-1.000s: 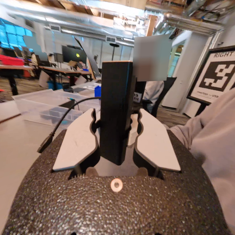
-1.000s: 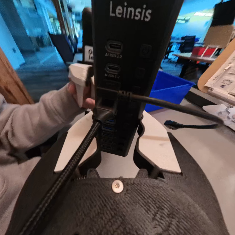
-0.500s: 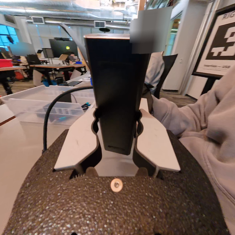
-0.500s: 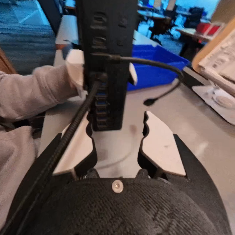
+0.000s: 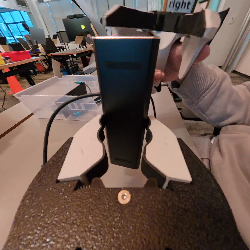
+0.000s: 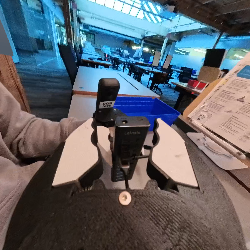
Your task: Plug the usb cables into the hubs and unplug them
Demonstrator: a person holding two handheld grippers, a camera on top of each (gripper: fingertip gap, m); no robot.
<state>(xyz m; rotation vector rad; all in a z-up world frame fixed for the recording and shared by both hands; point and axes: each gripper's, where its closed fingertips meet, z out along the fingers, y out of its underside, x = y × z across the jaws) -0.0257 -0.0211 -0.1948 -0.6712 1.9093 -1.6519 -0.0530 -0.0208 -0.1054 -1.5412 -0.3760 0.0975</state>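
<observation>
Office desks and a clear plastic organiser tray (image 5: 54, 100) fill the background of the left wrist view, beyond a pale tabletop (image 5: 20, 148). The left gripper (image 5: 125, 123) is clamped on the black hub (image 5: 125, 94), which stands upright between its fingers with its plain back to the camera; a black cable (image 5: 54, 119) loops out to the gripper's left. Above and to the right hovers the right gripper (image 5: 162, 23), held in a hand (image 5: 182, 59).

From the right wrist view, the right gripper (image 6: 125, 126) is spread wide, with the hub (image 6: 128, 148) between but touching neither finger. A plugged cable (image 6: 125, 170) hangs from the port face, though blur hides which port. A blue bin (image 6: 146, 109) sits beyond; a document stand (image 6: 223, 108) crowds the right.

Closing carelessly could pinch the cord rather than the plug, or twist the hub in the left grip. Open room lies ahead-left.
</observation>
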